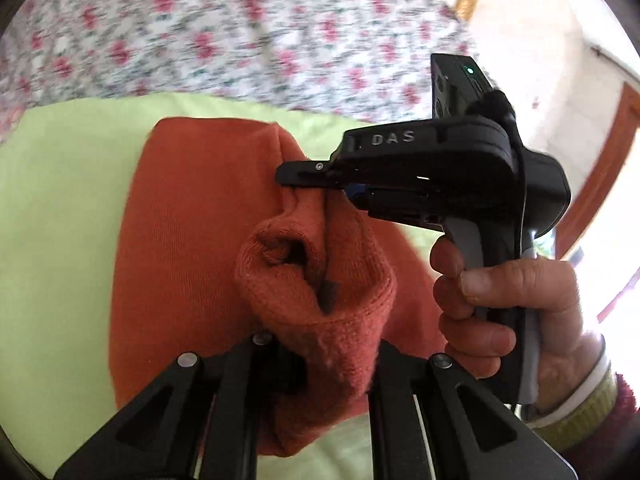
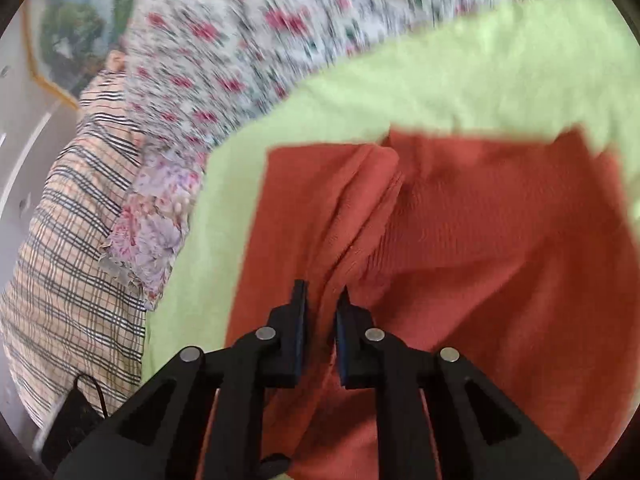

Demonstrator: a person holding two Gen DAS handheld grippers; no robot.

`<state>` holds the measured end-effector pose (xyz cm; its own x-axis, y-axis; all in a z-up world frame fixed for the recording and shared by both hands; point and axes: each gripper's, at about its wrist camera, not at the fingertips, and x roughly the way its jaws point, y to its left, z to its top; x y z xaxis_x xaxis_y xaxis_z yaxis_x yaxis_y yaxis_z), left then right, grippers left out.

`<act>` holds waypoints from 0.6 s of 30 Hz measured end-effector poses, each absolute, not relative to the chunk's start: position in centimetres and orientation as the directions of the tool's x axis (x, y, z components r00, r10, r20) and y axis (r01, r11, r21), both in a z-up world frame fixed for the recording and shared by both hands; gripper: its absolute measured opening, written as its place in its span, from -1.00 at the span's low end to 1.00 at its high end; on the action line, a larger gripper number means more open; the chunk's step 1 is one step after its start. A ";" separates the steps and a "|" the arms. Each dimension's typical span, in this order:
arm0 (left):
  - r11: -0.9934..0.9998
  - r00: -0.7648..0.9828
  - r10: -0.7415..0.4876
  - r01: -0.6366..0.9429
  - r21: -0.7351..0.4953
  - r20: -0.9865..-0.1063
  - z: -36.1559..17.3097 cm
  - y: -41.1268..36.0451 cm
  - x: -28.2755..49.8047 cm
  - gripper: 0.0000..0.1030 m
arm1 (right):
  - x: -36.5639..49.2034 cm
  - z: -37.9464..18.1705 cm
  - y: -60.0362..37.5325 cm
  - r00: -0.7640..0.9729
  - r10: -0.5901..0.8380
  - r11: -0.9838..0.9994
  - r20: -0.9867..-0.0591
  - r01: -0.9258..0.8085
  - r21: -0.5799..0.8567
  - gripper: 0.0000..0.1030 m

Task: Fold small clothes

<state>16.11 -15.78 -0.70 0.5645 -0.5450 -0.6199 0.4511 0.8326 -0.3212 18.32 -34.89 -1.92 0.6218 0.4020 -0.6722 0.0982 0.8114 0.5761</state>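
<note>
Left hand-held gripper (image 1: 320, 344) clamps a bunched ribbed edge of the orange garment (image 1: 192, 216). Right hand-held gripper (image 2: 322, 320), held by a hand (image 1: 492, 300), pinches a raised fold of the same garment. Garment lies on a green cloth (image 2: 460, 80) over floral bedding (image 2: 248, 40); plaid fabric (image 2: 68, 240) beside.

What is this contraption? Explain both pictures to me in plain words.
No robot here: a person holds a black two-finger gripper in each hand, and each carries a wide-angle camera looking along its fingers. One picture is taken from the left gripper, the other from the right gripper. The left view also shows the right one sideways, held by a hand. An orange knitted garment lies on a light green cloth over a floral sheet. Both grippers pinch bunched folds of the garment.
</note>
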 end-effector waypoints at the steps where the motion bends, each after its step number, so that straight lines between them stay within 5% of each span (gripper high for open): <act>1: 0.821 0.550 -0.560 0.469 -0.326 -0.620 -0.6 -17.1 16.0 -0.83 | 17.7 -1.4 -35.8 0.631 0.392 0.814 -0.669 0.101 0.572 -0.73; 13: 0.777 0.408 -0.590 0.523 -0.351 -0.697 -4.9 -26.2 15.3 -0.78 | 12.2 -3.5 -44.5 0.576 0.239 0.844 -0.782 0.275 0.461 -0.74; 18: 0.741 0.351 -0.619 0.558 -0.375 -0.702 -4.5 -25.1 14.6 -0.53 | 11.9 -4.4 -44.8 0.581 0.237 0.838 -0.778 0.283 0.467 -0.74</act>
